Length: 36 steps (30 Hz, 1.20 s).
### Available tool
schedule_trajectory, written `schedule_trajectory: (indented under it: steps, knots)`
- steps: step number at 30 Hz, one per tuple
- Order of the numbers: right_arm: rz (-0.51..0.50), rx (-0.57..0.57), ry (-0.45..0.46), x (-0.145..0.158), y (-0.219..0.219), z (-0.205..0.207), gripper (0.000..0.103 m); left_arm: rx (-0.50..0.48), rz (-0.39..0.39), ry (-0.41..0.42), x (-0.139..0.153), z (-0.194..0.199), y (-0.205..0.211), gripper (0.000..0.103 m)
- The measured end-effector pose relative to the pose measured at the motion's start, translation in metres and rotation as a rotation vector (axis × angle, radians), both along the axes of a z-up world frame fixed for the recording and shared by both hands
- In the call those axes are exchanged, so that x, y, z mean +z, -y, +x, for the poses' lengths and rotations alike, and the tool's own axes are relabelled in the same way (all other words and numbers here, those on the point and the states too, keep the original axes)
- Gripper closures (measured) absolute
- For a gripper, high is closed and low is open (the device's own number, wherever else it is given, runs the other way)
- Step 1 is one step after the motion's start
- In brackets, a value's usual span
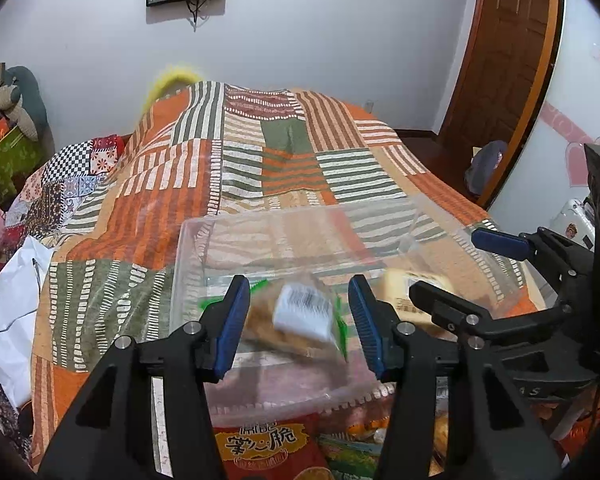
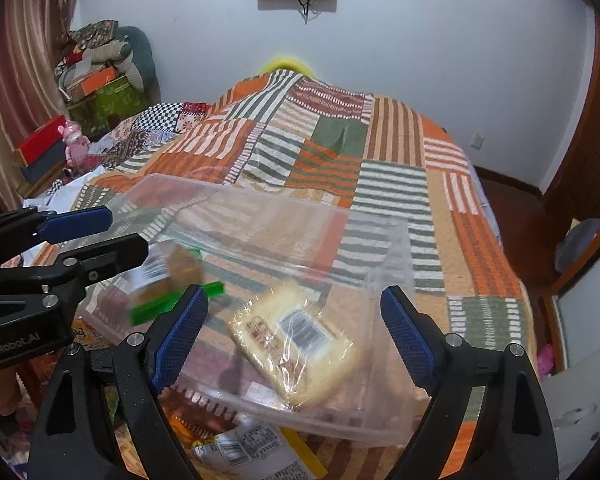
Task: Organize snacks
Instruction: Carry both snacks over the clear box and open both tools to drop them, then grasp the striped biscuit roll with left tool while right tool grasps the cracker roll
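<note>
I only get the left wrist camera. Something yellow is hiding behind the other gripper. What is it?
Observer: A yellow snack pack in clear wrap. It lies flat in the clear box, barcode label up.
Operator: Is the right gripper grabbing it?
Observer: No. The right gripper is wide open, and the pack shows between its fingers, touching neither pad.
Operator: Are there more snacks I can't see?
Observer: Yes, a white packet with barcodes lies outside the box, by its near edge.
</note>
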State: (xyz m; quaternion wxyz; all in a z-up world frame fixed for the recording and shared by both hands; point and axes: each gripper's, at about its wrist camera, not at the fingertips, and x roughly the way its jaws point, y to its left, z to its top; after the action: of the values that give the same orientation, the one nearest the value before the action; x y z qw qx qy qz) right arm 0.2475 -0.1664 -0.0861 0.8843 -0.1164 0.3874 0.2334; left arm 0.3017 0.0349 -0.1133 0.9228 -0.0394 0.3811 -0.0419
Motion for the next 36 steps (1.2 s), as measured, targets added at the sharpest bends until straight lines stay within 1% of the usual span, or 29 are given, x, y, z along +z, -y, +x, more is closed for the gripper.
schedule_trajectory:
  steps: [8,14,15,16,18,21,24,27,31,36]
  knots:
    - [0.031,0.001,0.028,0.018,0.007,-0.014,0.015,0.006,-0.015,0.031,0.020,-0.020,0.000,0.050]
    - [0.066,-0.006,0.068,0.038,0.018,-0.034,0.015,0.011,-0.022,0.059,0.039,-0.050,-0.003,0.049]
    - [0.073,-0.007,0.074,0.042,0.021,-0.038,0.015,0.011,-0.022,0.064,0.042,-0.054,-0.003,0.048]
    - [0.079,-0.008,0.079,0.045,0.022,-0.042,0.015,0.012,-0.021,0.071,0.045,-0.061,-0.003,0.042]
    - [0.094,-0.010,0.092,0.052,0.026,-0.050,0.015,0.018,-0.014,0.092,0.051,-0.074,-0.003,0.037]
    - [0.112,-0.009,0.105,0.058,0.031,-0.063,0.015,0.015,0.010,0.110,0.058,-0.093,-0.001,0.035]
    - [0.119,-0.011,0.120,0.061,0.036,-0.077,0.015,0.010,0.021,0.113,0.061,-0.113,0.001,0.028]
    - [0.124,-0.013,0.123,0.059,0.039,-0.088,0.014,0.015,0.021,0.111,0.059,-0.131,-0.001,0.022]
    - [0.128,-0.012,0.108,0.053,0.042,-0.100,0.014,0.029,0.010,0.084,0.049,-0.148,-0.006,0.022]
    - [0.133,-0.015,0.083,0.042,0.044,-0.111,0.014,0.061,-0.014,0.012,0.023,-0.165,-0.019,0.022]
